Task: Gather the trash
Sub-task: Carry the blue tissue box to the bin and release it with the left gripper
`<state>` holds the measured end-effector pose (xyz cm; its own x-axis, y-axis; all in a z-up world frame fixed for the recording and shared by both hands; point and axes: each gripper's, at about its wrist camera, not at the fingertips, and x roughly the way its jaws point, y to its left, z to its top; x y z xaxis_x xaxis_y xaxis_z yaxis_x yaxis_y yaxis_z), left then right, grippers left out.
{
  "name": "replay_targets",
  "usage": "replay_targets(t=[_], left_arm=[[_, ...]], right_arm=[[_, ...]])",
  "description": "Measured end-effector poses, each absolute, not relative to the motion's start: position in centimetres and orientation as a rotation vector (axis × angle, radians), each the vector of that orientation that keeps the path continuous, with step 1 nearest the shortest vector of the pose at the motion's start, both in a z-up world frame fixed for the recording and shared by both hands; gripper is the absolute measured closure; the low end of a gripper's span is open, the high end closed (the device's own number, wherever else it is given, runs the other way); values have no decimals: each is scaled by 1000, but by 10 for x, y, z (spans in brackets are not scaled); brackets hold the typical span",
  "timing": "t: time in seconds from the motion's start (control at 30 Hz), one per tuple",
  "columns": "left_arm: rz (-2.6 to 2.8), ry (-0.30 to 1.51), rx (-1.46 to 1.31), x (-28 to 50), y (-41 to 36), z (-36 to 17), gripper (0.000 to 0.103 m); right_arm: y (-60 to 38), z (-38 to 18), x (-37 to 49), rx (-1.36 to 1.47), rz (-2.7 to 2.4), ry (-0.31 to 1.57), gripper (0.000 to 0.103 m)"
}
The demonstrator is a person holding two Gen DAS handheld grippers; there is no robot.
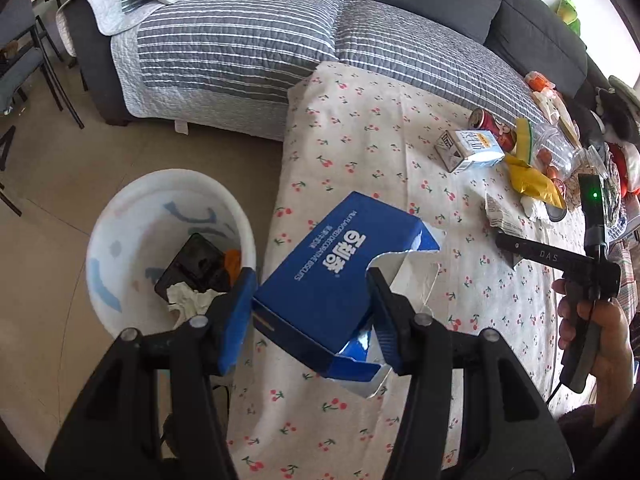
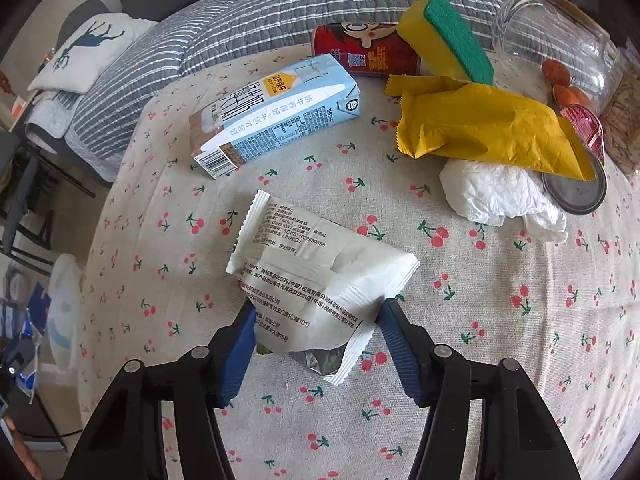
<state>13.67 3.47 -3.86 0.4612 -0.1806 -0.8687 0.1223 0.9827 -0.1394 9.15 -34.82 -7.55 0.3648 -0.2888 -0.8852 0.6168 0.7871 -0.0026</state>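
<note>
My left gripper [image 1: 312, 288] is shut on a torn blue biscuit box [image 1: 332, 276] and holds it above the left edge of the cherry-print table [image 1: 360, 140], beside the white trash bin [image 1: 120, 208] on the floor. The bin holds a black tray, crumpled paper and something orange. My right gripper [image 2: 318, 318] is open, its jaws on either side of a white snack wrapper [image 2: 316, 276] that lies on the table [image 2: 500, 360]. Beyond lie a light-blue milk carton [image 2: 276, 116], a red can [image 2: 368, 56], a yellow wrapper [image 2: 488, 128] and a crumpled white tissue [image 2: 500, 196].
A yellow-green sponge [image 2: 444, 36], a tipped glass jar [image 2: 560, 40] and a round metal lid [image 2: 576, 196] sit at the table's far right. A grey striped sofa [image 1: 240, 40] runs behind the table. The right hand and its gripper handle [image 1: 588, 280] show in the left wrist view.
</note>
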Motion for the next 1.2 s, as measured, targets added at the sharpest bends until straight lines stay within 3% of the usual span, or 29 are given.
replay_targets(t=[0.17, 0.4, 0.77, 1.07, 1.1, 1.17, 1.2], left_arm=[[-152, 1071, -82, 131, 61, -38, 46], [-116, 1046, -137, 124, 94, -30, 46], [-21, 1017, -206, 130, 150, -31, 46], [59, 991, -110, 154, 160, -58, 45], [72, 993, -93, 156, 159, -60, 44], [112, 1026, -58, 161, 157, -65, 27], [132, 1031, -47, 161, 157, -64, 24]], right_arm=[[-347, -74, 90, 319, -618, 1037, 75], [-349, -57, 64, 403, -547, 986, 91], [-303, -33, 68, 388, -399, 929, 92], [-263, -39, 96, 328, -326, 949, 92], [-260, -39, 97, 321, -325, 951, 92], [-255, -40, 100, 300, -323, 955, 92], [-252, -40, 100, 290, -321, 958, 92]])
